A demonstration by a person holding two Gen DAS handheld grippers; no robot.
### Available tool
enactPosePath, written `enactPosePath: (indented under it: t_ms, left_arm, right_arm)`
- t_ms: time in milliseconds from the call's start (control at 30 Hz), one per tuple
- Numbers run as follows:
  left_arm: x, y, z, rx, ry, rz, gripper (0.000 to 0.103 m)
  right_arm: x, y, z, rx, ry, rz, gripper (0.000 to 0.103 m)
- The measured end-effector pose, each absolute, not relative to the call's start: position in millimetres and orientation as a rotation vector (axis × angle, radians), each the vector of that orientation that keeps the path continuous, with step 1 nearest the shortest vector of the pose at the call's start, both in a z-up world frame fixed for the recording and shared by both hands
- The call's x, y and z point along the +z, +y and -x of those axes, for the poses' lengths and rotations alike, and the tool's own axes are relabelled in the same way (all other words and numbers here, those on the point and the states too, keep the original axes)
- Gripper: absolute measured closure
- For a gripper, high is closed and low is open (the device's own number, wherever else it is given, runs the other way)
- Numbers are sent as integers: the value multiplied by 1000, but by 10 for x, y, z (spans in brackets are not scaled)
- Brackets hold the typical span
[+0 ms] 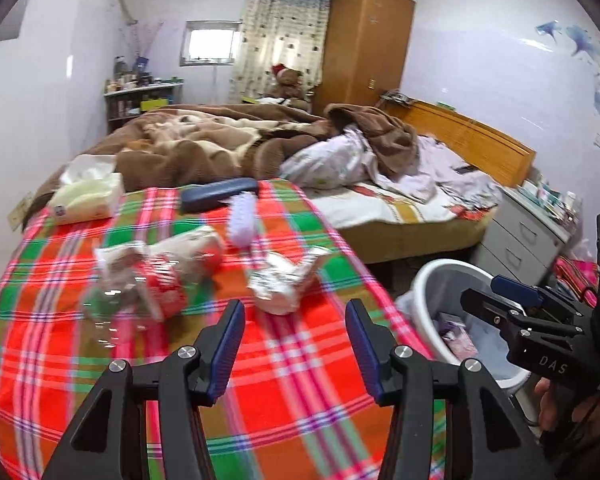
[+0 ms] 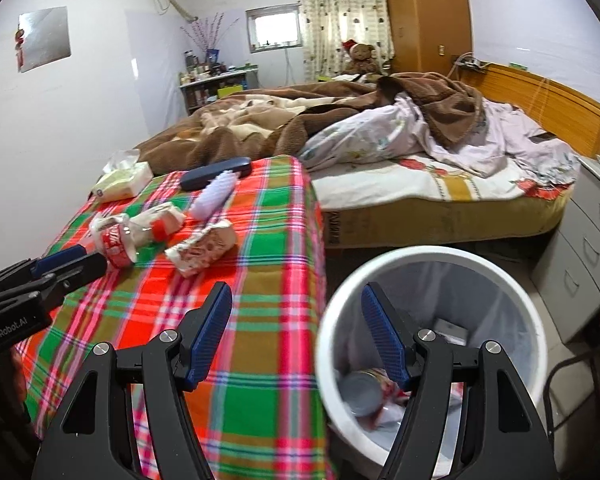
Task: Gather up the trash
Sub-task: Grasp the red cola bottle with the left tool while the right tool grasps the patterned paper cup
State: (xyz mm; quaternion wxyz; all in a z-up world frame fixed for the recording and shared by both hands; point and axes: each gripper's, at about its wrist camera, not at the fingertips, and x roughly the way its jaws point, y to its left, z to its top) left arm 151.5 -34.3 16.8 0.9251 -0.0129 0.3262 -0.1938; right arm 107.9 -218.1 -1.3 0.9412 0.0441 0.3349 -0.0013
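Both grippers, left gripper [image 1: 295, 314] and right gripper [image 2: 296, 298], open, empty, above plaid cloth [image 1: 300, 380].

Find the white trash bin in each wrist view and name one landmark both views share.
Left wrist view: bin at lower right, beside the plaid cloth's edge, partly behind the right tongs.
Right wrist view: bin at lower centre-right, behind the tongs.
Shared landmark: teddy bear by the curtain.

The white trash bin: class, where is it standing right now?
The white trash bin stands on the floor in the right wrist view, right of the plaid-covered table, before the bed.
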Motion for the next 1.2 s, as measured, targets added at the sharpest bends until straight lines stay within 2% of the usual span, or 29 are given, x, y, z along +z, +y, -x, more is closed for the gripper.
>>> enactPosePath:
  t_ms: [333,400,433,467,733,1200]
  left_arm:
    - [112,299,-1769,-272,687,39,50]
    - [85,409,-1857,-263,699,39,46]
    - [73,425,-1882,-262,701,37,39]
    - [61,467,-1926,-259,705,32,38]
    - [12,466,-2296,-313,723,-58,38]
    - [-338,331,-2731,-380,858,-128,37]
  right_arm:
    - [-81,-1808,-1433,65,725,-107,34]
    - [-117,-1754,-1522,69,744,-116,34]
    - [-136,-1730,-1565,73,752,-123,34]
    - [-162,-1699,-1619,72,768,-129,34]
    - [-282,-1560,-1905,63,817,-131,34]
    - [-547,-1488,-2239,42,926,-163,34]
